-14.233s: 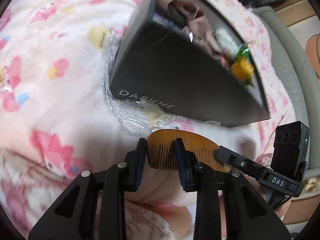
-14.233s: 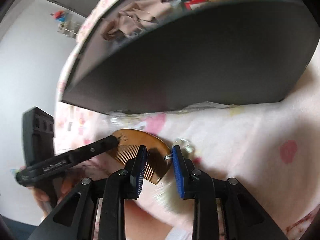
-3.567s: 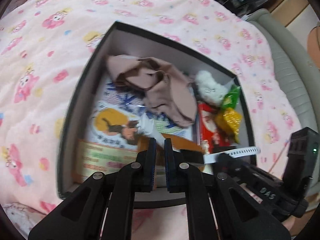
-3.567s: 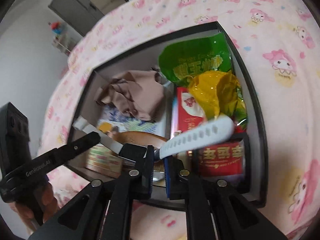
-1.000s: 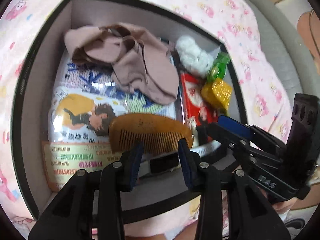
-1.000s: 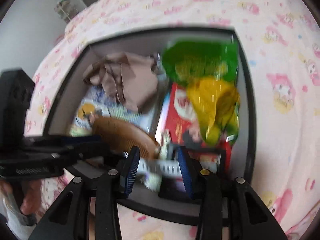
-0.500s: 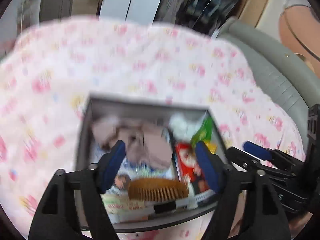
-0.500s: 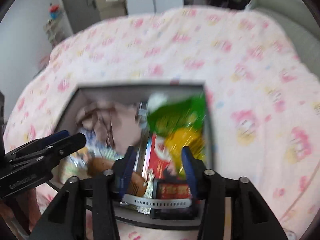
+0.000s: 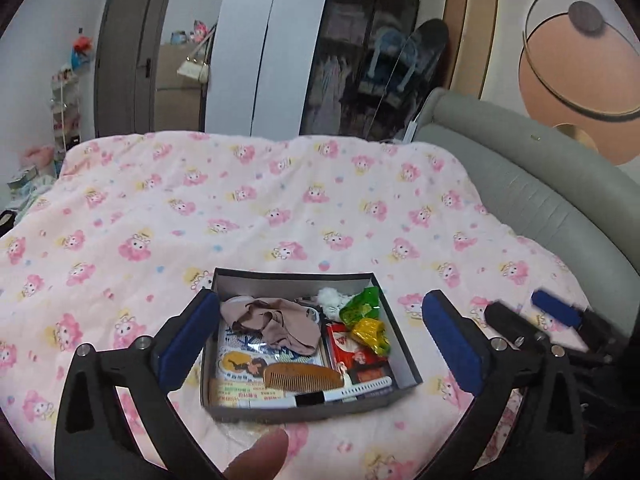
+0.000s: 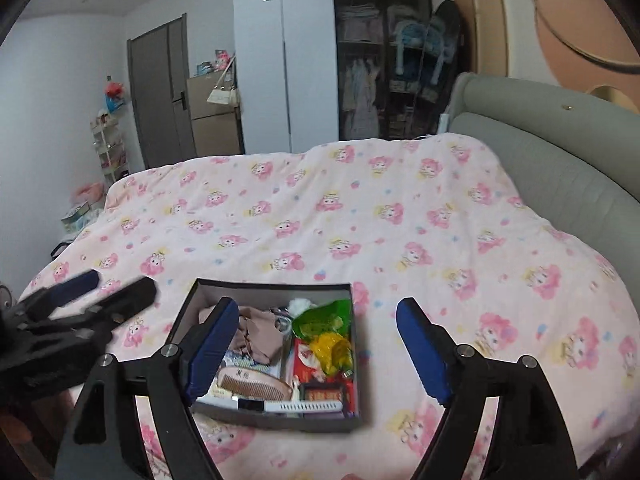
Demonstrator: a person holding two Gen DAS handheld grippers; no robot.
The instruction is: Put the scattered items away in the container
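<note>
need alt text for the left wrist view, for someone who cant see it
A dark open box sits on a pink cartoon-print blanket, holding a wooden comb, beige cloth and snack packets. The left gripper frames it with jaws wide open; the right gripper is at right.

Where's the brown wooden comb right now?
The brown wooden comb lies inside the dark cardboard box on the pink bedspread, near its front wall, just behind the white watch strap and left of the red snack packet.
</note>
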